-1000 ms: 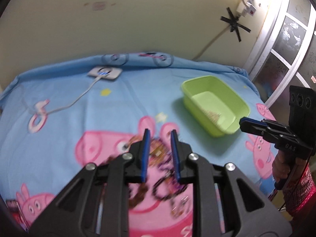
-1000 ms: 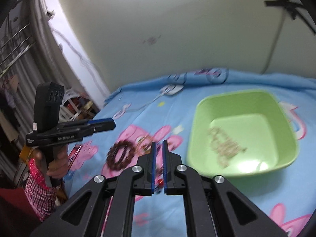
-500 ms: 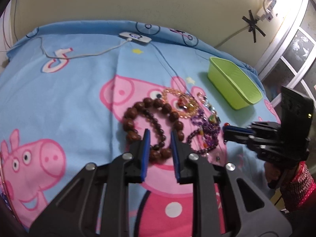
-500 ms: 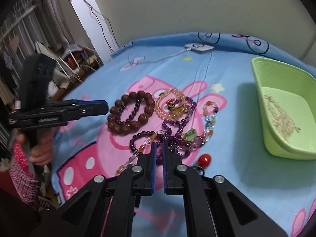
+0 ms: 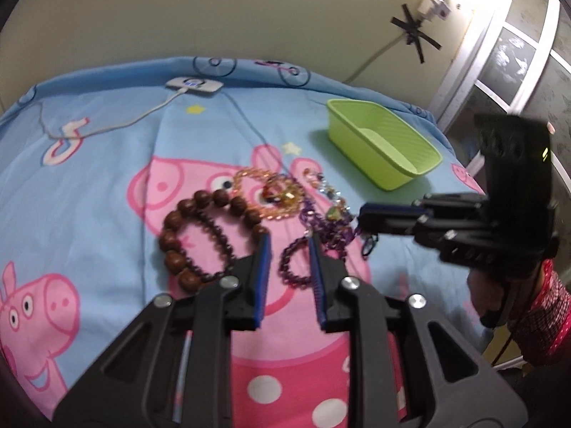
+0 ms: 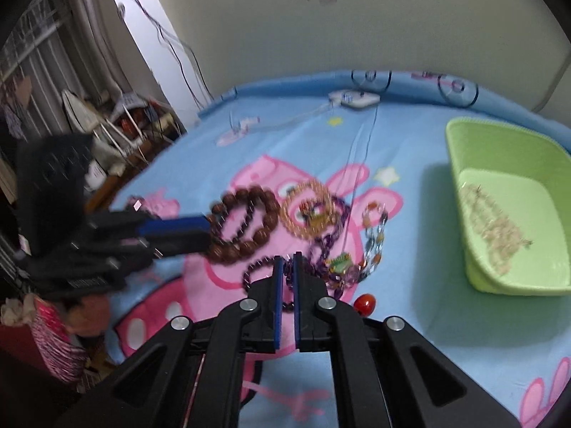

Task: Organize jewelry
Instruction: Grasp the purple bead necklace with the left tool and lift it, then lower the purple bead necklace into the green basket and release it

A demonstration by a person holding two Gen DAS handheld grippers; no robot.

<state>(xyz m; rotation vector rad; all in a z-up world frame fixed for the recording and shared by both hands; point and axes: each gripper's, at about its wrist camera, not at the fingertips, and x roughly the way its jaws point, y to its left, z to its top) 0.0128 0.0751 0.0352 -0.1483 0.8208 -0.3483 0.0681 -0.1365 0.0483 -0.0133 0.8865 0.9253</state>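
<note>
A heap of jewelry lies on the Peppa Pig bedsheet: a big brown wooden bead bracelet (image 5: pixel 200 230) (image 6: pixel 246 228), an amber bead bracelet (image 5: pixel 267 192) (image 6: pixel 310 210), a purple bead strand (image 5: pixel 296 264) (image 6: pixel 321 249), and a red bead (image 6: pixel 364 303). A green plastic bin (image 5: pixel 382 146) (image 6: pixel 506 199) holds a pale bead chain (image 6: pixel 492 224). My left gripper (image 5: pixel 287 246) is open, its jaws astride the purple loop, beside the brown bracelet. My right gripper (image 6: pixel 288 260) has its jaws almost together over the purple strand; whether they pinch it is unclear.
A white charger with a cable (image 5: pixel 192 85) (image 6: pixel 353 99) lies at the far edge of the bed by the wall. A window frame (image 5: pixel 499 53) stands to the right, and cluttered shelves (image 6: pixel 117 117) to the left of the bed.
Both grippers have come lower and closer over the jewelry heap. My left gripper has shifted right from the brown bracelet toward the purple loop. Jaw openings look unchanged.
</note>
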